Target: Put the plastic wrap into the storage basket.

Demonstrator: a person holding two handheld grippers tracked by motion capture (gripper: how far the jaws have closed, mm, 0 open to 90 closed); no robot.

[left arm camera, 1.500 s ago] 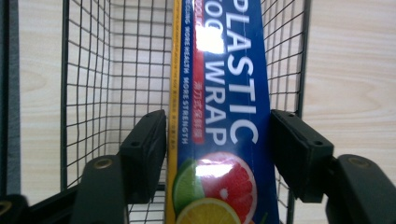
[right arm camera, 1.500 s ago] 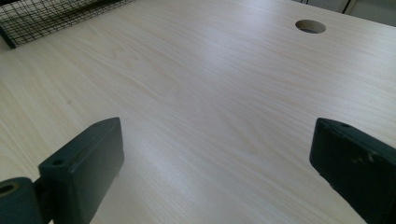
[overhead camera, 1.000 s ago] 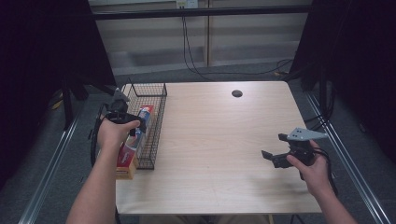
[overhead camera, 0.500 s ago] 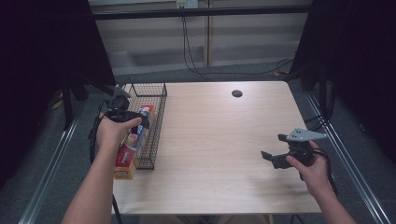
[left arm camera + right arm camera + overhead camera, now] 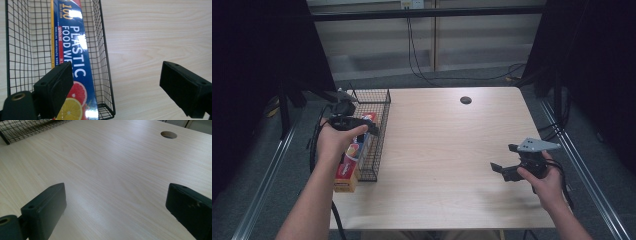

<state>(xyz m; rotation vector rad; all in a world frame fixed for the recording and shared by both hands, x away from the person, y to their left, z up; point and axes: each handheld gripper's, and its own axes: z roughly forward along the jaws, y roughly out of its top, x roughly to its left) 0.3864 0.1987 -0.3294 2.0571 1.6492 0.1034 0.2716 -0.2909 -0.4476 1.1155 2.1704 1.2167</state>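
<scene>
One wrap box (image 5: 72, 62) lengthwise in basket (image 5: 106, 75)

Black grippers (image 5: 507, 170) (grey three-cornered plate atop), black cables, bare forearms

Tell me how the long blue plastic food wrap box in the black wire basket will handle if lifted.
The long blue plastic food wrap box looks like stiff printed cardboard, so it should stay rigid. Being long and narrow, it may swing or tilt if gripped near one end. Its glossy face could slip between the jaws. It also leans against the black wire basket, so it might snag.
</scene>
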